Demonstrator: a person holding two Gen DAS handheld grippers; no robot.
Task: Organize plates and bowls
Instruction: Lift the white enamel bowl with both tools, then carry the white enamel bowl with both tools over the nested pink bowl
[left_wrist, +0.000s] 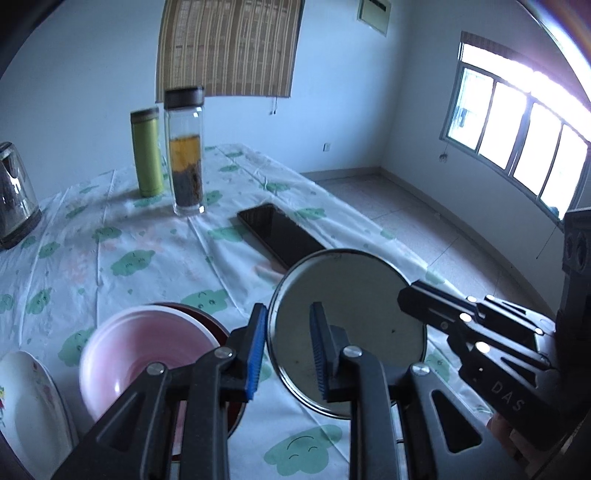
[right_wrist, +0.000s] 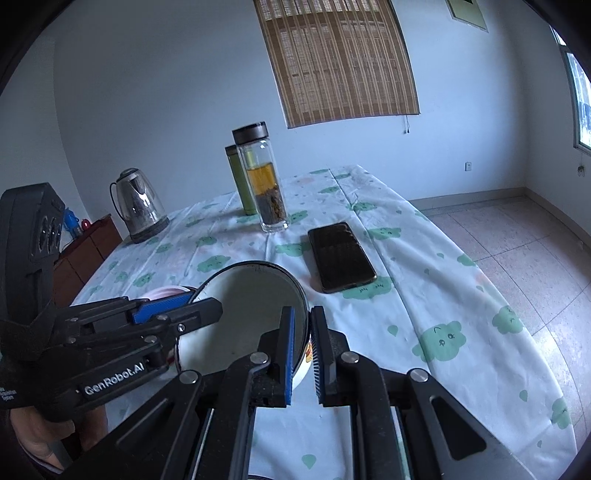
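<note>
A white enamel bowl (left_wrist: 362, 295) with a dark rim hangs tilted above the table, held from both sides. My left gripper (left_wrist: 288, 310) is shut on its left rim, with one blue pad inside the bowl and one outside. My right gripper (right_wrist: 303, 317) is shut on the bowl's (right_wrist: 251, 306) right rim in the same way. Each view also shows the other hand's tool: the right gripper (left_wrist: 406, 295) and the left gripper (right_wrist: 199, 308). Below and to the left, a pink bowl (left_wrist: 147, 350) sits inside a dark red bowl (left_wrist: 210, 317). A white floral plate (left_wrist: 26, 406) lies beside them.
A black phone (right_wrist: 341, 256) lies on the cloud-print tablecloth (right_wrist: 443, 295) past the bowl. Behind it stand a glass tea bottle (right_wrist: 264, 181), a green flask (left_wrist: 146, 151) and a steel kettle (right_wrist: 138, 205). The table's right edge drops to tiled floor (right_wrist: 517, 240).
</note>
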